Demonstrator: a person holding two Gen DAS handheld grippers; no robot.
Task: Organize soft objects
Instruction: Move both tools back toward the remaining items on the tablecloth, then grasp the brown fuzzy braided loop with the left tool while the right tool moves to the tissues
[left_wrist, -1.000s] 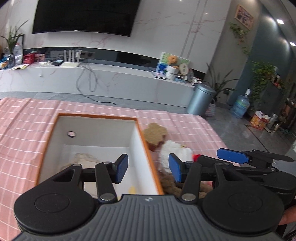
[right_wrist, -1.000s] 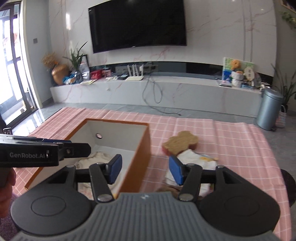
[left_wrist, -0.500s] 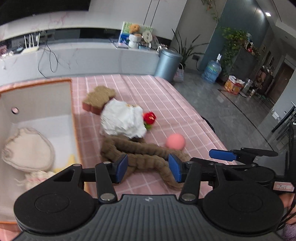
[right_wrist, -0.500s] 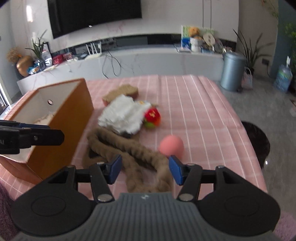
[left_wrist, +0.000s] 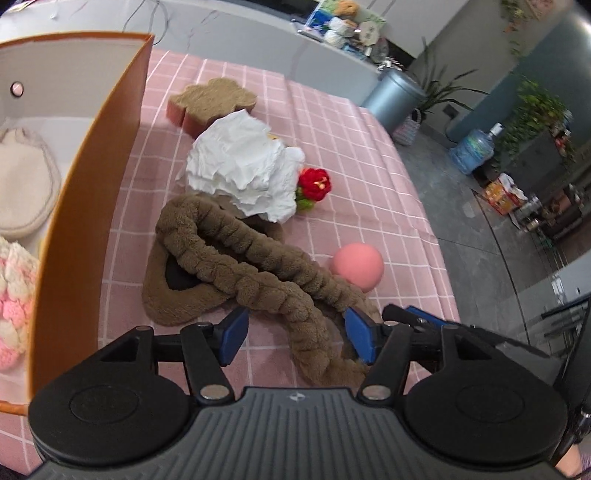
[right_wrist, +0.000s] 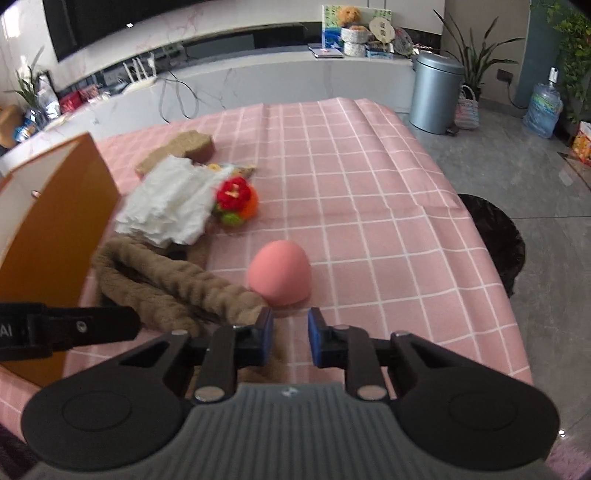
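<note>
Brown plush scarf (left_wrist: 258, 266) sprawls on the pink checked worktop (right_wrist: 369, 192), beside the orange box (left_wrist: 88, 206). The left tongs (left_wrist: 295, 334) straddle one strand, jaws opening and pads not pressing it. The right tongs (right_wrist: 290, 338) are closing on nothing, just short of the pink ball (right_wrist: 279, 273). Crumpled white tissue (left_wrist: 240, 162) and a red knitted flower (left_wrist: 314, 184) lie beyond the scarf.

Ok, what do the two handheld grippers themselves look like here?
Both match: the left gripper and right gripper have matte black linkage arms, blue pads on the fingers, silver pivot pins, two round black discs and a ribbed grey body. White lettering marks the left one's side.
</note>
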